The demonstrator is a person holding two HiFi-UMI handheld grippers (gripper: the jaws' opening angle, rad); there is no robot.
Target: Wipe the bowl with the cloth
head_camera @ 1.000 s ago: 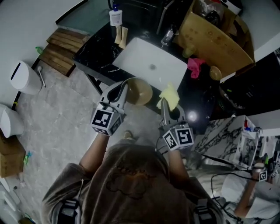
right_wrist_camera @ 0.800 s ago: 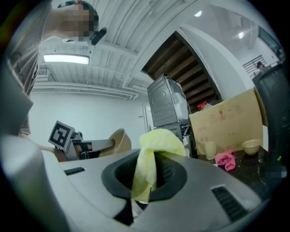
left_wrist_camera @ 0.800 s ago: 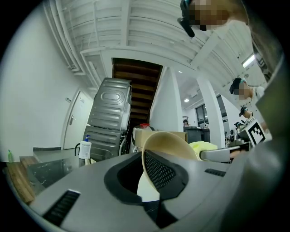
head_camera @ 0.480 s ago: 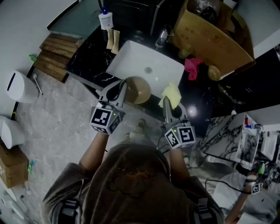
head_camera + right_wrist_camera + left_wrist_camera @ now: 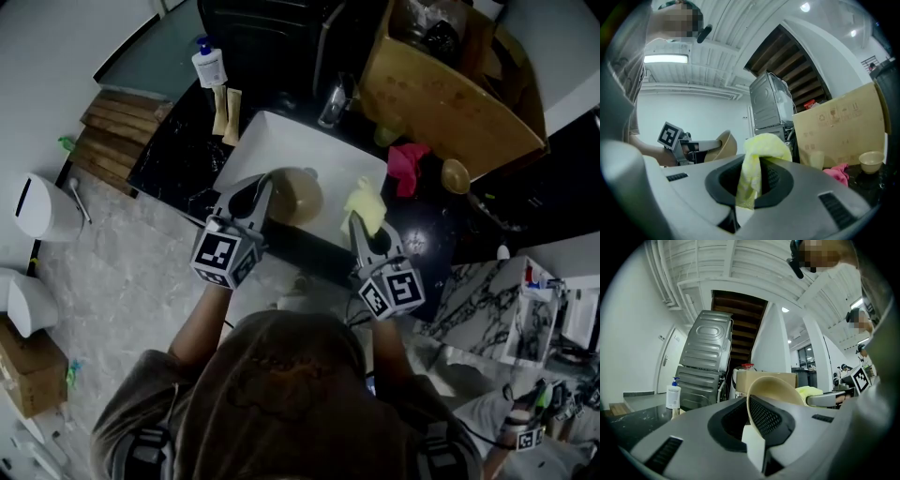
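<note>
**Bowl and cloth held side by side over the sink**

Far left on the floor stands a white bin point(image 5: 37, 195), and next to it lies a stack of wooden boards point(image 5: 117, 120). A soap bottle point(image 5: 209, 66) stands at the left end of the dark tabletop point(image 5: 178, 155).

The left hand-held gripper point(image 5: 265, 194) reaches over the front edge of the white sink point(image 5: 314, 141). Its jaws are clamped on the rim of the tan bowl point(image 5: 298, 195). In the left gripper view the rim runs down between the two pads. The bowl hangs over the basin, tipped on its side with its hollow turned to the right.

Just right of it, the right hand-held gripper point(image 5: 358, 225) pinches a yellow cloth point(image 5: 366, 204). The right gripper view shows the fabric bunched above the closed jaws, with a tail hanging down between them. The cloth sits near the bowl over the right part of the basin, and a strip of white shows between the two.

Further right a pink rag point(image 5: 405, 161) lies on the tabletop by the sink's corner. A small tan bowl point(image 5: 455, 175) sits beyond it. A big cardboard box point(image 5: 450, 84) stands behind them both.
</note>
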